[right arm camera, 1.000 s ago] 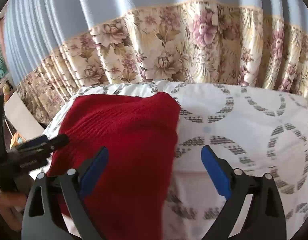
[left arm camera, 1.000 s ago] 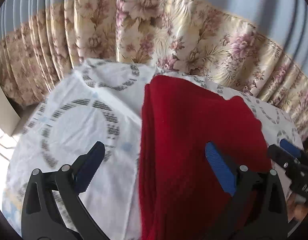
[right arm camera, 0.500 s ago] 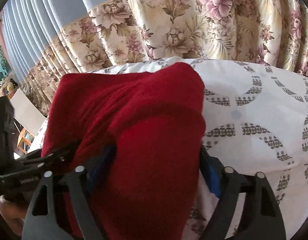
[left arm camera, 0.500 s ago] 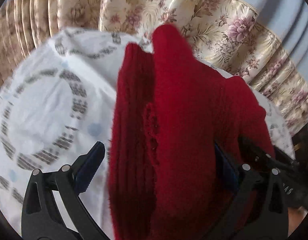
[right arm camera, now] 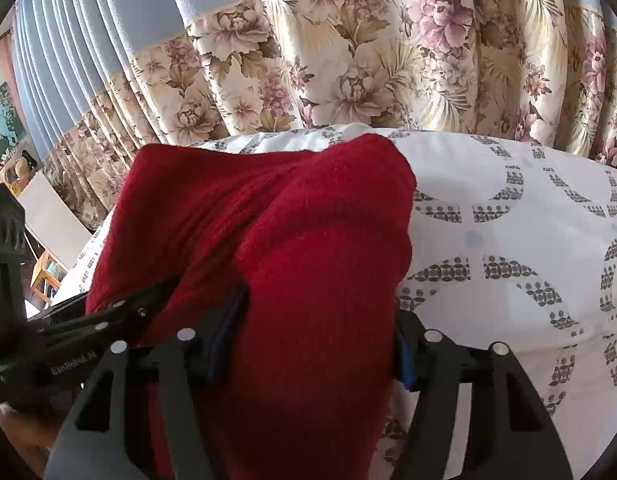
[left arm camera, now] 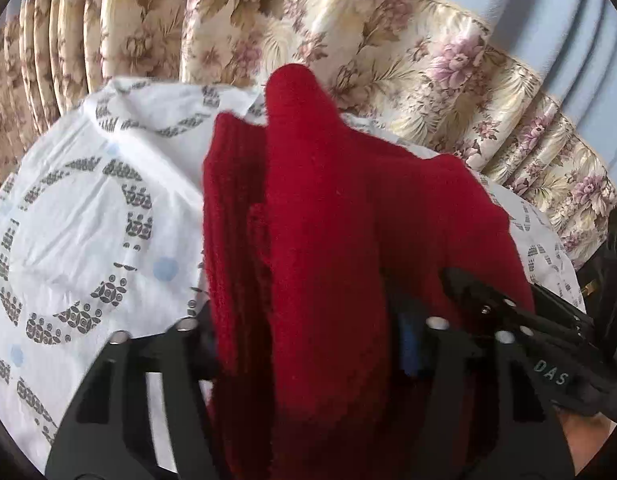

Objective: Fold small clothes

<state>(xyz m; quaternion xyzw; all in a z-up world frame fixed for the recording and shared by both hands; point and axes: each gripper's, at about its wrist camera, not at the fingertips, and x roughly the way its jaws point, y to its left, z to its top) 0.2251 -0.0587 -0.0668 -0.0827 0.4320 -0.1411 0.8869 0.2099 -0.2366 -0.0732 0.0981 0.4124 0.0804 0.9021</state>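
Floral curtains (right arm camera: pixel 348 72) back a white patterned sheet (right arm camera: pixel 528 240). Red knit garment (right arm camera: pixel 300 248) lies at the sheet's 9 o'clock side in the right view. Left gripper (left arm camera: pixel 304 344) and right gripper (right arm camera: pixel 308 344), jaws just closing, each pinch its near edge.

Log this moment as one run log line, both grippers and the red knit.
left gripper: closing on red knit | right gripper: closing on it | sheet: under knit
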